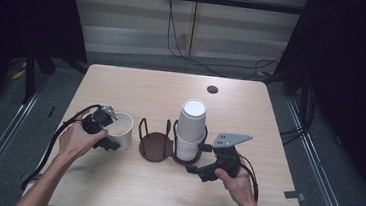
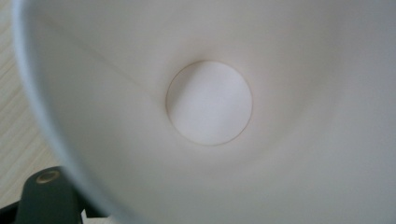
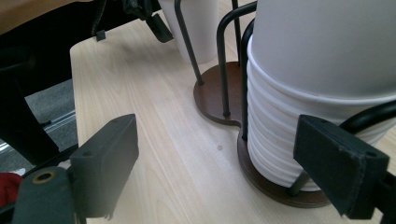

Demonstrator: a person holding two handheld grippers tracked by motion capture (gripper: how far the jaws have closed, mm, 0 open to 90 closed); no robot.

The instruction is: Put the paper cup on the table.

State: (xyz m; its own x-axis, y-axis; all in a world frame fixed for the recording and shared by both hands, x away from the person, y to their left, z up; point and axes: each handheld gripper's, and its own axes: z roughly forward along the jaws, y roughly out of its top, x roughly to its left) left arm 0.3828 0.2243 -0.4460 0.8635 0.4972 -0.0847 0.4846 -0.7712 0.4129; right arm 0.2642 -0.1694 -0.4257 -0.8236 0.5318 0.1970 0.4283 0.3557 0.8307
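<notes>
Paper cup (image 1: 121, 129) looks light, thin-walled and easily crushed, so a gentle pinch on its rim suits it. It stands upright on the desk (image 1: 137, 86), left of the holder (image 1: 156, 147), rim between the half-closed left tool (image 1: 104, 132); contact unclear. Right tool (image 1: 205, 161) gapes empty beside the stacked cups (image 1: 190, 129).
</notes>
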